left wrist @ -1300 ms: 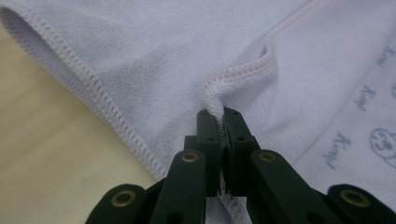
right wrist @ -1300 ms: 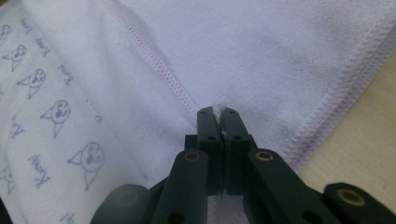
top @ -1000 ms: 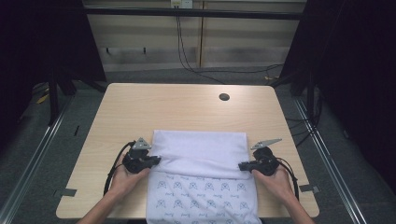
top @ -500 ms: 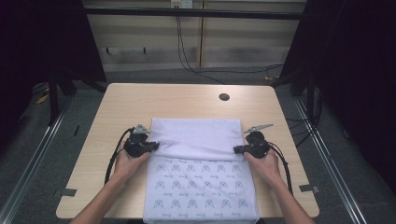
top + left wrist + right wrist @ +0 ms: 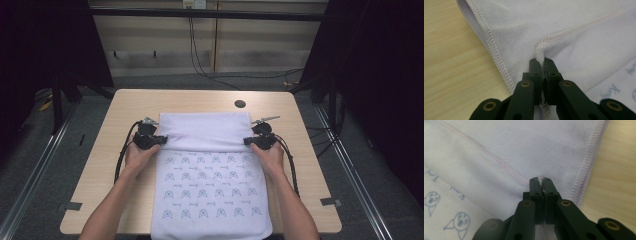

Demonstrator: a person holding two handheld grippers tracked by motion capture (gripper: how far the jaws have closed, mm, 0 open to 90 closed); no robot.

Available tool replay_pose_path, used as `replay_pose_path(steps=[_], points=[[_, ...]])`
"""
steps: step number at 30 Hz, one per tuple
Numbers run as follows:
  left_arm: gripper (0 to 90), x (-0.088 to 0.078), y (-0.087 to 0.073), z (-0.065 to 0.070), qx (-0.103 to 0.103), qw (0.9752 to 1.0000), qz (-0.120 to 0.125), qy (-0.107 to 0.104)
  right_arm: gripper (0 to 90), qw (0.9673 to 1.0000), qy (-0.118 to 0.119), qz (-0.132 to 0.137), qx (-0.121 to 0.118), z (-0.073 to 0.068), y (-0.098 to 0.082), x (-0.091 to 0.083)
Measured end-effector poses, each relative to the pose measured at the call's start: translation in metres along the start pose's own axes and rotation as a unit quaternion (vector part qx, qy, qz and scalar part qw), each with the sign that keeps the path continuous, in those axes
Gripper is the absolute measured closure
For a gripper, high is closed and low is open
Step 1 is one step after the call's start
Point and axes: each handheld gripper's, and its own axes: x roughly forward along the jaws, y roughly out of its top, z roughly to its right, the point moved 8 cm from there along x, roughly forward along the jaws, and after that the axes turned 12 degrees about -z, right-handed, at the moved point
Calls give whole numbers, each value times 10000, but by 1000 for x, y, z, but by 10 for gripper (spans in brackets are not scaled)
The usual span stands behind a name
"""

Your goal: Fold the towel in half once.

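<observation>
Both grippers — left gripper point(image 5: 161, 140) and right gripper point(image 5: 247, 142) — clamp the folded hem of the white printed cotton cloth point(image 5: 210, 175) mid-tabletop point(image 5: 300, 130), its lower edge overhanging the near edge.

A lab-like test room: a pale wooden table point(image 5: 150, 105) stands on grey carpet point(image 5: 30, 165) between dark curtains point(image 5: 380, 75), black cables point(image 5: 200, 55) trailing along the wall.

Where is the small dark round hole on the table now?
In the high view, the hole sits near the table's far edge, right of centre, just beyond the white cloth.
</observation>
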Motion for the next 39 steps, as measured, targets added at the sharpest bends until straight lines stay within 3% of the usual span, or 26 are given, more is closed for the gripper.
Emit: replay_pose_path(steps=[2, 8, 10, 11, 13, 14, 17, 19, 21, 24, 26, 28, 31, 34, 37, 39], points=[[868, 2, 4, -3, 42, 10000, -37, 67, 885, 9999, -164, 1, -13, 0, 4, 2], [867, 12, 21, -14, 28, 9999, -47, 156, 884, 9992, -363, 7, 137, 7, 15, 7], [867, 14, 25, -15, -190, 9997, -74, 161, 884, 9988, -448, 1, 194, 9, 19, 8], [869, 12, 25, -16, -206, 9996, -56, 200, 884, 9986, -477, 31, 235, 10, 20, 9], [873, 10, 24, -11, -208, 9998, 15, 6, 884, 9985, -508, 3, 183, 9, 19, 8], [873, 6, 24, -11, -125, 9999, 21, 112, 885, 9989, -410, 34, 211, 8, 19, 5], [873, -15, 28, -12, -160, 9992, 367, -63, 885, 9991, -58, 373, 195, 10, 23, -7], [873, -31, 33, -10, -98, 9983, 548, -154, 885, 9970, 260, 686, 249, 11, 31, -23], [873, -50, 39, -6, 6, 9970, 748, -193, 885, 9951, 307, 923, 187, 12, 39, -39], [872, -81, 50, -2, 17, 9935, 1104, -287, 884, 9888, 585, 1366, 153, 10, 55, -70], [872, -101, 56, 1, -2, 9923, 1217, -246, 884, 9831, 750, 1666, 103, 8, 64, -92], [872, -123, 60, 10, -10, 9889, 1397, -497, 884, 9782, 855, 1894, 47, 6, 70, -109], [872, -148, 59, 22, 237, 9864, 1543, -508, 885, 9684, 1032, 2268, -51, 2, 75, -142], [872, -172, 53, 32, 330, 9830, 1723, -537, 886, 9610, 1146, 2507, -239, -4, 74, -171], [872, -185, 43, 42, 406, 9812, 1787, -605, 886, 9577, 1217, 2575, -422, -10, 63, -193], [872, -190, 33, 53, 525, 9815, 1739, -599, 886, 9581, 1239, 2530, -528, -14, 54, -199]])
